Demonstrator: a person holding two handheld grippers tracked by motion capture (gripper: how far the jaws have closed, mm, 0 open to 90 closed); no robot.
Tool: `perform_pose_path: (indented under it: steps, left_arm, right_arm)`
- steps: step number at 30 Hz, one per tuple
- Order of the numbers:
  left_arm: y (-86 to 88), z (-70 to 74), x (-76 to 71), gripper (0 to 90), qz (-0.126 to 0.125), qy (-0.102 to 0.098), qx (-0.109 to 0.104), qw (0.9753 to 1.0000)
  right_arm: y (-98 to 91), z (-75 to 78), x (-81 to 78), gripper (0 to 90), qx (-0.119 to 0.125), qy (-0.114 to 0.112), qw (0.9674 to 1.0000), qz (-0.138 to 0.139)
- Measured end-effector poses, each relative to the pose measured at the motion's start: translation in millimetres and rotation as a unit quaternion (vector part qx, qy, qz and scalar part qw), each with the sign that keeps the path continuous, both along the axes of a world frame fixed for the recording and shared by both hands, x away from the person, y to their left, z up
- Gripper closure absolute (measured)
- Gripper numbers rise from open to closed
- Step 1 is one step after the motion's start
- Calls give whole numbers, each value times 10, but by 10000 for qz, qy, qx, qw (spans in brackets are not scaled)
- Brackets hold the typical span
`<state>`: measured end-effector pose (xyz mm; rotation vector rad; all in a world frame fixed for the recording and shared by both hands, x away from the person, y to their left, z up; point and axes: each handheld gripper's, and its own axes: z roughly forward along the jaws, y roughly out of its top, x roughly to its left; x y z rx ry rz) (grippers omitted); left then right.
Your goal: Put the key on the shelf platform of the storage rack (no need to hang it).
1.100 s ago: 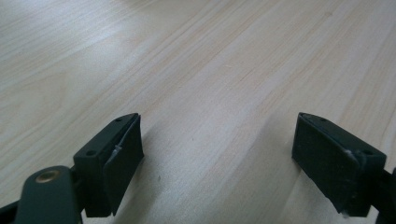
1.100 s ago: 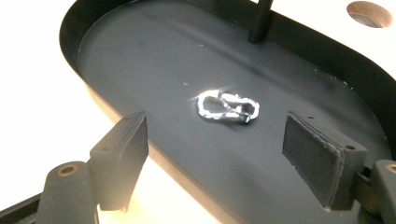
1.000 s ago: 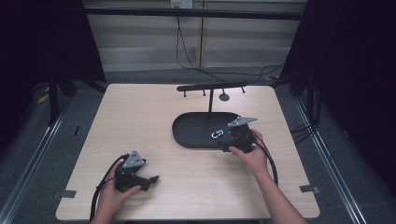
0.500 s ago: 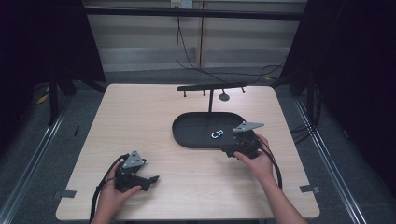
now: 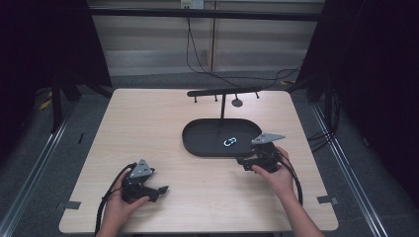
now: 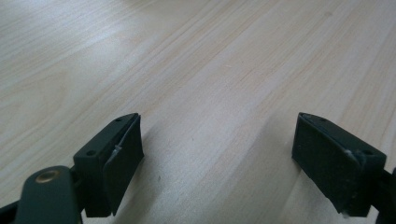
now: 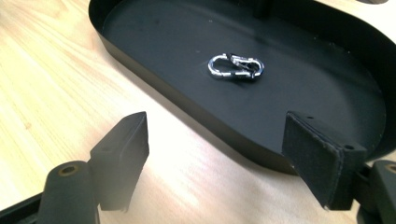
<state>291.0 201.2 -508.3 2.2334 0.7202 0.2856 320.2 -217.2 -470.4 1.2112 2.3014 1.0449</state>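
Observation:
A small silver carabiner (image 5: 230, 142) (image 7: 236, 66) lies in the middle of a black oval tray (image 5: 197, 140) (image 7: 154, 88). My right gripper (image 5: 245, 161) (image 7: 224, 163) rests on the table just in front of the tray's near right rim, open, jaws wide apart and nothing between them. My left gripper (image 5: 160, 189) (image 6: 217, 158) sits at the front left of the table, open over bare wood, jaws wide.
A black T-shaped stand (image 5: 223, 92) with small pegs rises behind the tray, its post (image 7: 259, 7) at the tray's far edge. A round dark disc (image 5: 237, 102) lies near it. Cables (image 5: 296, 177) trail from both grippers toward the table's front edge.
My right gripper has drawn back from over the tray's right end toward the front, down onto the table just outside the rim. The left gripper has stayed put.

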Motion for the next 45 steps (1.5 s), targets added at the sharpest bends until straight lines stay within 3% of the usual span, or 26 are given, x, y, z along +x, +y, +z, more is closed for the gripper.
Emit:
perform_pose_path:
  steps: [45]
  left_arm:
    - [0, 0, 1, 159, -4, -3, 3, 10000]
  right_arm:
    - [-447, -268, -440, 229, 151, 131, 9995, -256]
